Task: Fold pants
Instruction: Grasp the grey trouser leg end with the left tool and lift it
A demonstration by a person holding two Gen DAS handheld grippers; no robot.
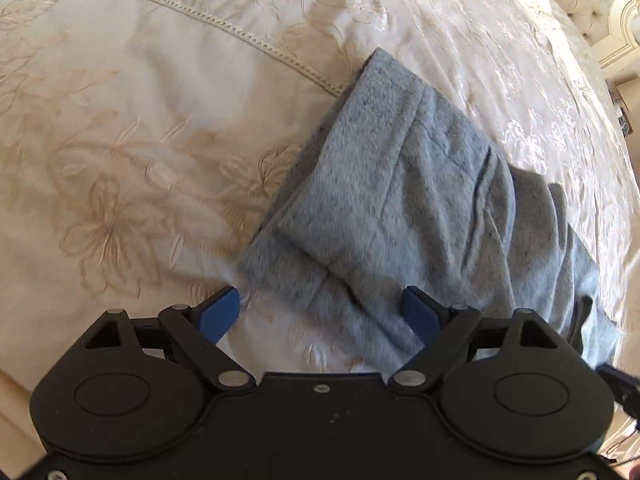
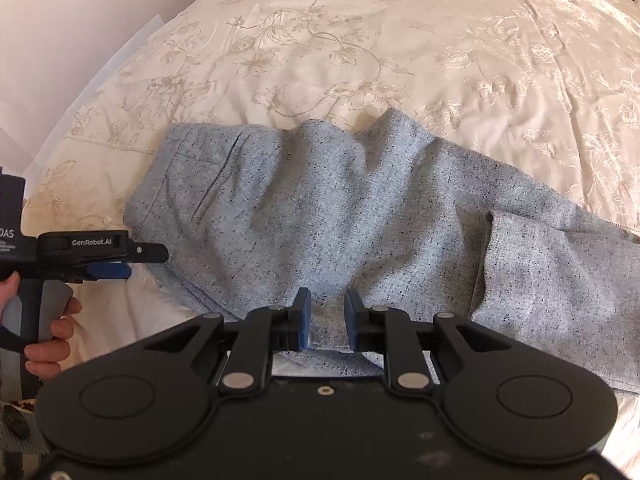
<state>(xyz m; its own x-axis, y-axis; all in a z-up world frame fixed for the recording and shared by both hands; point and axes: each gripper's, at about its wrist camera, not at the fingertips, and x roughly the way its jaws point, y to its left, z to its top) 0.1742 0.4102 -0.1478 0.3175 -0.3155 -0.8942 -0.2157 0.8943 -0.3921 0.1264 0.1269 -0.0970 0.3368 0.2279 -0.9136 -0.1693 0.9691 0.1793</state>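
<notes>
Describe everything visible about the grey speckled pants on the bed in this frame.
The grey speckled pants look like soft woven or knit fabric, pale blue-grey with dark flecks. They lie across the cream floral bedspread, rumpled and partly folded, with a slit pocket showing near the left end and a layer folded over at the right. The right gripper, fingers slightly parted, is at their near edge; the open left gripper hovers at one end.

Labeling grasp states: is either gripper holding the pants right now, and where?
Left gripper is open, holding nothing. Right gripper is nearly closed over the near edge of the grey pants; an actual pinch cannot be told.
</notes>
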